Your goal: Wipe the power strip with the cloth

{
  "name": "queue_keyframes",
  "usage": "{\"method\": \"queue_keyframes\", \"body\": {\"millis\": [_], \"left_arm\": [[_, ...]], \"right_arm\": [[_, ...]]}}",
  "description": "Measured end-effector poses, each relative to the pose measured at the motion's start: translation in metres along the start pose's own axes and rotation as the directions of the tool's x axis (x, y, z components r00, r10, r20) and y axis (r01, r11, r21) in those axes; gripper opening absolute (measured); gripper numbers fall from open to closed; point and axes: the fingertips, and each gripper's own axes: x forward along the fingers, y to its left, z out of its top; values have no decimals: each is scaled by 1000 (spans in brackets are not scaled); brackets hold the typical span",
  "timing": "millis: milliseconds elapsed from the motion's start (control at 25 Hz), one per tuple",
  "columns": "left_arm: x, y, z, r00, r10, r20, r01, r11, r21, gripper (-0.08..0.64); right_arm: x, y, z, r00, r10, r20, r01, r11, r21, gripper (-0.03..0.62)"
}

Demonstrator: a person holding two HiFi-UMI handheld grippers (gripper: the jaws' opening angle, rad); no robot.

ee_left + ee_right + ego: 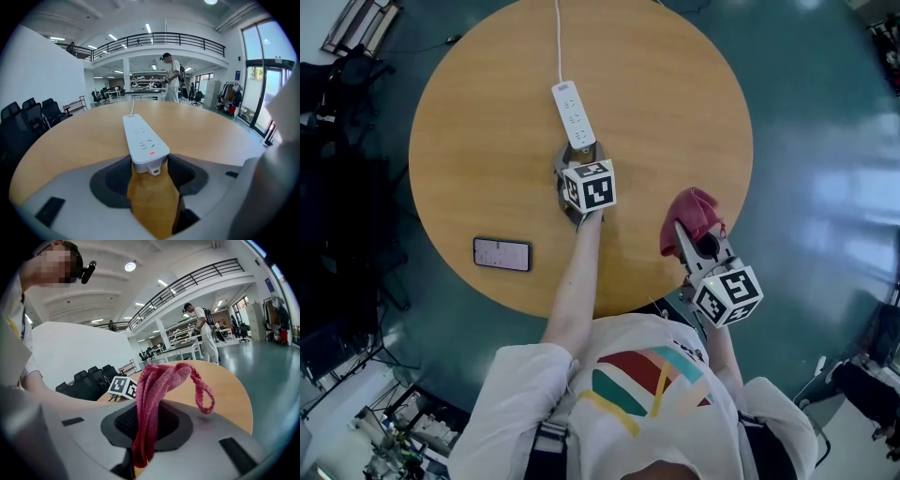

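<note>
The white power strip (573, 114) lies flat near the middle of the round wooden table (675, 112). Its near end is flanked by the left gripper (579, 156), whose jaws seem to touch its sides. A red cloth (157, 385) is clamped in the right gripper (147, 423), at the table's edge.

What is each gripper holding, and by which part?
The right gripper pinches the red cloth at a bunched fold, loop hanging free. The left gripper straddles the near end of the power strip; whether its jaws press cannot be told.
</note>
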Motion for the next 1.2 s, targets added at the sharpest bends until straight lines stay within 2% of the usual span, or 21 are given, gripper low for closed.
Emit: {"method": "queue_keyframes", "body": {"millis": [160, 240, 360, 440, 520, 640, 720, 840, 920, 1000, 1120, 1200], "left_arm": [[-34, 2, -28, 1000, -10, -12, 11, 999, 45, 284], [-46, 2, -44, 1000, -24, -18, 25, 998, 60, 284], [-54, 5, -58, 999, -44, -9, 45, 998, 44, 284], [-55, 6, -58, 999, -50, -9, 50, 998, 38, 284], [-55, 6, -58, 999, -50, -10, 50, 998, 38, 284], [-55, 7, -58, 999, -49, -10, 49, 998, 41, 284], [-56, 8, -58, 999, -43, -8, 44, 998, 46, 284], [-60, 6, -54, 999, -39, -6, 39, 998, 48, 284], [-61, 4, -48, 999, -46, -8, 46, 998, 44, 284], [-58, 5, -47, 998, -55, -9, 55, 998, 41, 284], [-53, 11, -58, 998, -58, -14, 58, 998, 39, 284], [-50, 14, -65, 998, -58, -19, 59, 997, 40, 284]], "right_arm": [[-1, 5, 1, 1000, 20, -3, -20, 1000, -3, 40], [6, 12, 0, 999, 52, -15, -53, 998, -32, 39], [26, 26, 2, 991, 120, -57, -128, 979, -157, 39], [44, 35, 14, 983, 160, -95, -181, 938, -294, 39], [69, 42, 34, 974, 184, -133, -225, 864, -451, 40], [123, 53, 63, 957, 213, -195, -289, 711, -642, 38], [167, 61, 74, 933, 240, -267, -359, 611, -705, 40], [231, 75, 82, 873, 252, -416, -487, 479, -731, 40], [269, 77, 85, 838, 198, -509, -544, 378, -749, 39], [304, 72, 80, 812, 93, -576, -577, 269, -771, 40], [342, 67, 54, 776, -65, -627, -620, 106, -778, 40], [357, 68, 31, 759, -126, -638, -642, 17, -767, 40]]}}
